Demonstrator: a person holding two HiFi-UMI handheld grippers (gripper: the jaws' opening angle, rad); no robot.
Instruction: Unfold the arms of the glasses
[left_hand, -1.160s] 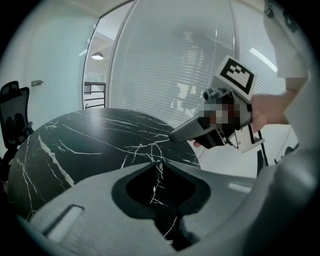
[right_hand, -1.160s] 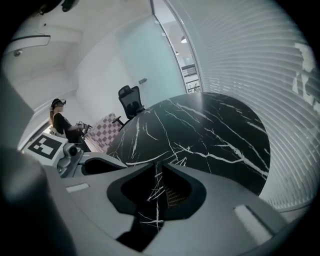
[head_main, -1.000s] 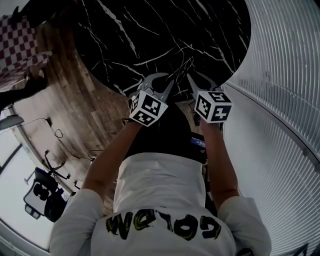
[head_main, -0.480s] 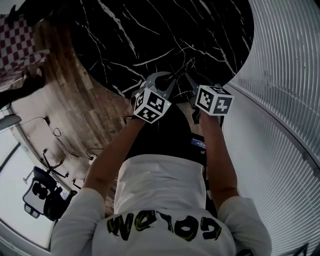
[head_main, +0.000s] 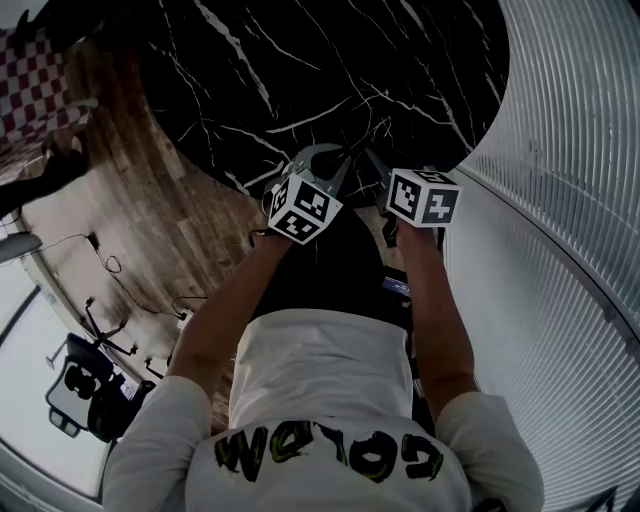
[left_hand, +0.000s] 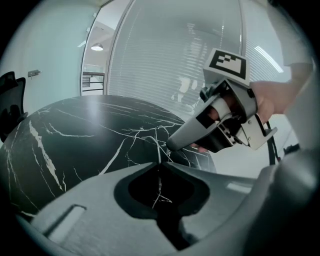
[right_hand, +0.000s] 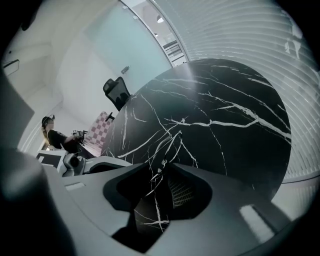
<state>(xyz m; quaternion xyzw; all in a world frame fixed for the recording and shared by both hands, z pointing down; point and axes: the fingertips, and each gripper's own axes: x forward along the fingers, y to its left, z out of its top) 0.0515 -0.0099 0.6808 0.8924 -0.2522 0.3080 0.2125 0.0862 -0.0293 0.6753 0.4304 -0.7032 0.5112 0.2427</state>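
Rolling slightly, our right gripper (right_hand: 160, 170) has just been opening and stands wide around a pale bit of the wire glasses (right_hand: 163, 162) on the marble table (right_hand: 225, 100), while our left gripper (left_hand: 159, 161), just closing, seemingly pinches their frame, so we judge the unfolding about to begin.

Dim, low-contrast head view: the black tabletop (head_main: 300, 70) swallows detail, and the pale ribbed wall (head_main: 560, 200) at right is brightest. In the left gripper view a ceiling lamp (left_hand: 97, 47) glows far left — sheen streaks the stone, edges bow and darken, and the left hand-held gripper (left_hand: 159, 165) blurs near the lens.
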